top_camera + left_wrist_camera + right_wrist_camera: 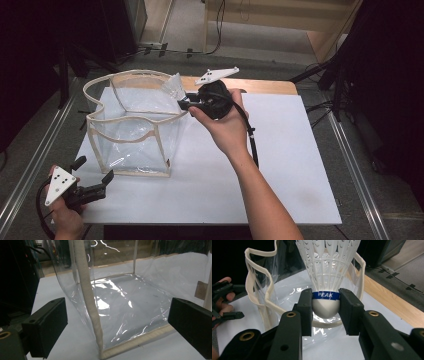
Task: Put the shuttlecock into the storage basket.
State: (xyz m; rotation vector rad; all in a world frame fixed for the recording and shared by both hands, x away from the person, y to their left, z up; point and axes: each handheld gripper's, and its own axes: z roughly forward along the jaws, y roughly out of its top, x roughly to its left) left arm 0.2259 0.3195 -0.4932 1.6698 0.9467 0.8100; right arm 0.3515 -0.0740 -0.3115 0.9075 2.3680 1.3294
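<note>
Right gripper (325, 306) pinches shuttlecock (327, 272) by its cork, skirt pointing away along jaws (over clear bag (131, 125)); left gripper (117, 325) spread.

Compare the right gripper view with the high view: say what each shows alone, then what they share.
Right gripper view alone: the white shuttlecock with its blue band, its rounded base clamped between the right gripper jaws. High view alone: the white board, both forearms, and the grey plate on the right gripper. Shared: the clear bag with cream trim, and the left gripper, open and apart from the bag.
</note>
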